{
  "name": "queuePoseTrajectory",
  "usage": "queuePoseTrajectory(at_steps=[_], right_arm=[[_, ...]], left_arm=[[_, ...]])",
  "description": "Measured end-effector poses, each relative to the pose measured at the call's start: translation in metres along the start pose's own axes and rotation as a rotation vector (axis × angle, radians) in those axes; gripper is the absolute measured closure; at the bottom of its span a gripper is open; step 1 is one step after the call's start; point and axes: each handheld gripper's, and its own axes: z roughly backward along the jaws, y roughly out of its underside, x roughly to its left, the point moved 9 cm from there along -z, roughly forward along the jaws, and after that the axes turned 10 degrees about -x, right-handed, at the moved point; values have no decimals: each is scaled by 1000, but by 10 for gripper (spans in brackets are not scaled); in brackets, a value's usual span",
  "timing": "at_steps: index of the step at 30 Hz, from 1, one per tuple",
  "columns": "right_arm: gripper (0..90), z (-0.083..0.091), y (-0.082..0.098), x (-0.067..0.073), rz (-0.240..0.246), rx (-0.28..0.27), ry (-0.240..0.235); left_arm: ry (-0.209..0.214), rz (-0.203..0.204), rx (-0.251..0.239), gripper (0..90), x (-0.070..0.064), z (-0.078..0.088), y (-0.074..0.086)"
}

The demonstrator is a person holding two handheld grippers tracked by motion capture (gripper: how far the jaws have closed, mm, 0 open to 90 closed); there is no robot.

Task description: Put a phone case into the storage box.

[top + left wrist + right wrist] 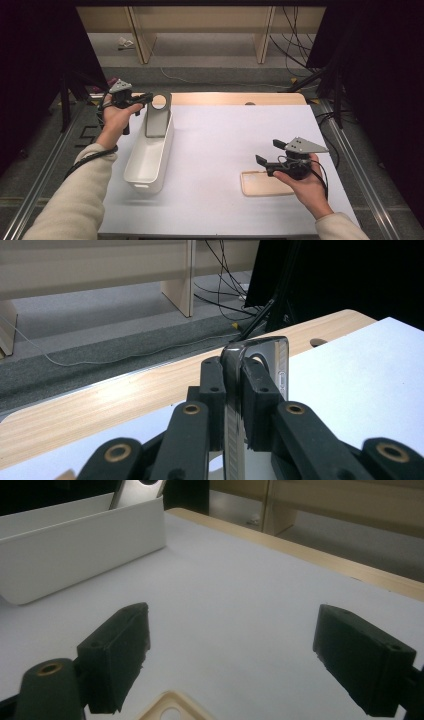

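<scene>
A grey phone case (159, 117) with a round hole stands upright at the far end of a white bin (165, 155). My left gripper (145, 97) is shut on its top edge. In the left gripper view the jaws pinch the case (265, 352) edge-on, with the gripper (232, 380) over the table's back edge. A beige phone case (260, 184) lies flat near the front right. My right gripper (269, 151) hangs open just above its far end. The right gripper view has the open gripper (232, 650) with the beige case (172, 709) just below and the bin (75, 555) beyond.
A white mat (225, 140) covers the table, with a wooden strip (235, 98) along the back. The bin lies lengthwise at the left. Dark stands and cables (300, 50) sit on the floor beyond the table, at the right.
</scene>
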Motion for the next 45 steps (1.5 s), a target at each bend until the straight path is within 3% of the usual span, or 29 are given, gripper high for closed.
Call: queuePoseTrajectory(at_steps=[30,45], right_arm=[[160,-1,2,1,-2,10,-6],[160,-1,3,1,-3,12,-10]], left_arm=[[-24,-21,42,784,8,0,6],[-64,-43,81,761,13,-2,11]])
